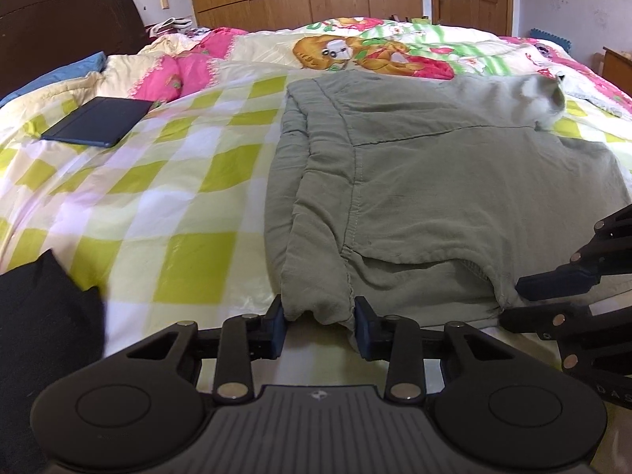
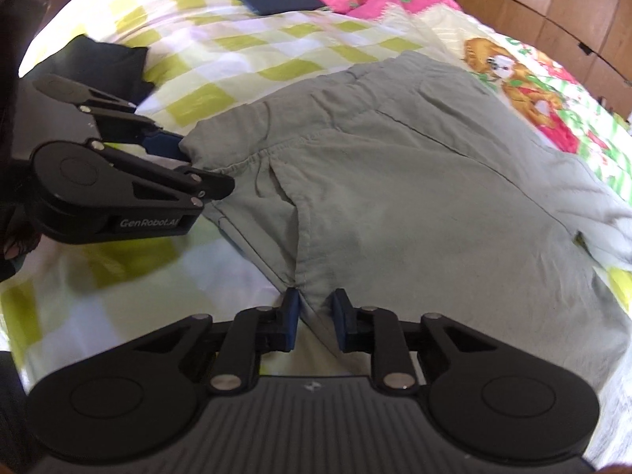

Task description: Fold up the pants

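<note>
While both grippers sit at the near edge of the bed, the scene reads so:

Pants: sage-green cotton pants (image 1: 434, 181), already doubled over, lie flat on the yellow-and-white checked quilt (image 1: 138, 197) toward the bed's near right side.
Left gripper (image 1: 319, 326): jaws spread, a hanging fold of the near left hem between them, not visibly pinched.
Right gripper (image 2: 314, 318): jaws partly apart around the near right hem corner; whether the pads press the cloth, I cannot tell.
Nearby: dark blue flat tablet case (image 1: 98, 120) toward the bed's far left; black folded garment (image 1: 43, 316) at the near left edge.
Risk: lifting before both jaws close would likely drop one corner, skewing the fold; catching only the top layer would pull the layers apart.
</note>
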The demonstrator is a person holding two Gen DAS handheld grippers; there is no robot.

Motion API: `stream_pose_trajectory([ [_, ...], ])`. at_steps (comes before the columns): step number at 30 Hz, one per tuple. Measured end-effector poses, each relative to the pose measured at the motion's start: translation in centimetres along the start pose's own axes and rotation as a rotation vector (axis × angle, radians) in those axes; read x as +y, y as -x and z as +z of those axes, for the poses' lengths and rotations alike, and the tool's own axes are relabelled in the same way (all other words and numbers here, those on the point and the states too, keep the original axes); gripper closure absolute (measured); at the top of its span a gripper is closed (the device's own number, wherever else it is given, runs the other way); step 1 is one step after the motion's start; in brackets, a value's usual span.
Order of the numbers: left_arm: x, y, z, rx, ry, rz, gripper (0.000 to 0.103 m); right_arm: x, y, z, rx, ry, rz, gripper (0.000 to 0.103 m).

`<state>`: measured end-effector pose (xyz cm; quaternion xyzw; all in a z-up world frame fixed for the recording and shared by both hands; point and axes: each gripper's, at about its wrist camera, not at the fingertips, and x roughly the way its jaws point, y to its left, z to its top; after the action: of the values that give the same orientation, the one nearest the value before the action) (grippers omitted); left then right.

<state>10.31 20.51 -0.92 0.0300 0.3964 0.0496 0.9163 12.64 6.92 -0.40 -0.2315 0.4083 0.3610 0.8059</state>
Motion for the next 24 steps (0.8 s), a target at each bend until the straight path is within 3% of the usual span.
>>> stream_pose_trajectory([
  [9,4.9,2.7,-3.9,0.06,0.013,0.14,0.054,6.5,0.0,1.3,-0.015,0.04,0.178,0.082],
  [14,5.5,4.7,-4.3,0.055,0.042,0.2,0.054,5.0,2.1,0.9,-0.06,-0.116,0.223,0.074],
  [19,2.4,7.0,-3.6,-0.015,-0.017,0.198,0.054,-2.4,7.3,-5.4,-0.089,-0.326,0.079,0.071],
  [24,-4.2,7.5,-1.4,-0.069,-0.112,0.08,0.054,-13.4,13.4,-16.8,-0.067,-0.67,-0.212,0.07],
])
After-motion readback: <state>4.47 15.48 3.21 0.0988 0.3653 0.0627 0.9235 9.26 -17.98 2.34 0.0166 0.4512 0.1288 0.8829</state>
